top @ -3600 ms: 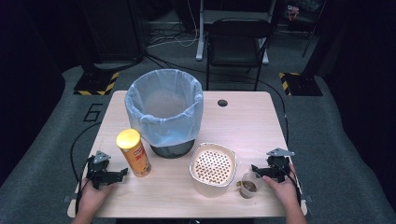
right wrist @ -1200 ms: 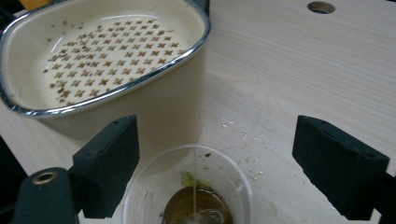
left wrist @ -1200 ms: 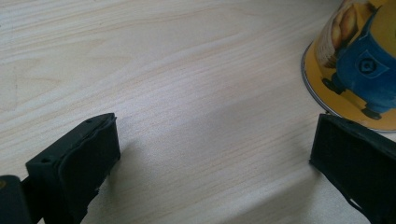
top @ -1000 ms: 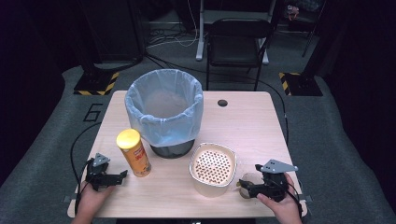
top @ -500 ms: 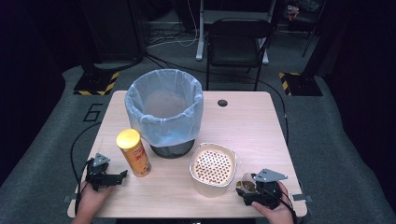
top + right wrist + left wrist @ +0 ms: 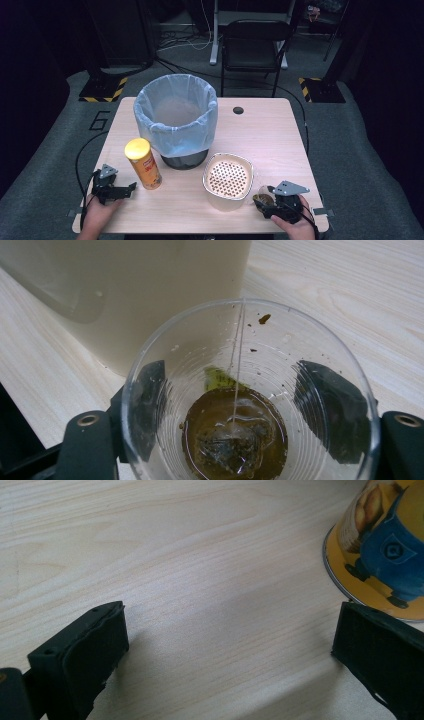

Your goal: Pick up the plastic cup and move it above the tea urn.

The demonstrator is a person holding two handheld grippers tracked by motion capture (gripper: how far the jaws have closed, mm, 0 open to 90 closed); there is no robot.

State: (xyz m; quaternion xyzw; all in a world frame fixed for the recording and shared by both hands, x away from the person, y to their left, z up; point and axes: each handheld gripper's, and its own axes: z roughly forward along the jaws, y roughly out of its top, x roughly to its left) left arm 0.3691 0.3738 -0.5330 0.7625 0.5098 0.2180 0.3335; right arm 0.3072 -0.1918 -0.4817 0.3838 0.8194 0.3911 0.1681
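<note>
since a second ago the right gripper (image 6: 266, 204) has slid left, and its jaws have just been closing on the cup (image 6: 245, 390), pads now against its sides. the cup stands upright, mouth up, teabag in brown liquid, just beside the white container (image 6: 227, 181). the left gripper (image 6: 120, 191) rests level, jaws wide, near the can (image 6: 143, 163).

The high view looks forward and down over the tabletop (image 6: 270, 135); both gripper views sit close above that wood, each facing along its own fingers.
</note>
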